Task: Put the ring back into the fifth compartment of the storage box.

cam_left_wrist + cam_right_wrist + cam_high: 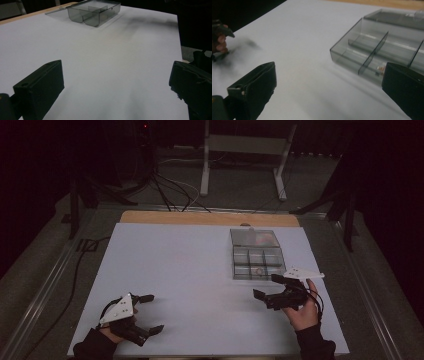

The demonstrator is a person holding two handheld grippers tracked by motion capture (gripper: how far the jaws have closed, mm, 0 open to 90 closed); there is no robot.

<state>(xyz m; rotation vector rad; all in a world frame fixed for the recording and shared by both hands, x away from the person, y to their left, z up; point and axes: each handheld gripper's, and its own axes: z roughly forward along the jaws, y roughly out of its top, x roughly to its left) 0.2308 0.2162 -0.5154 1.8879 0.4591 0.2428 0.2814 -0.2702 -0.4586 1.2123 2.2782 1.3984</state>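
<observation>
Both tools, left tool [148, 313] and right tool [268, 287], gape empty; divided box [257, 255] sits near the right.

I can read no text, label, brand, number or sign anywhere. The white sheet [190, 285] on my bench is blank, the smoky clear box [257, 255] carries no lettering that I can make out, and the grey plates on my hand-held grippers are plain. A small red light [145, 126] glows in the dark behind the bench, but no writing shows beside it.
</observation>
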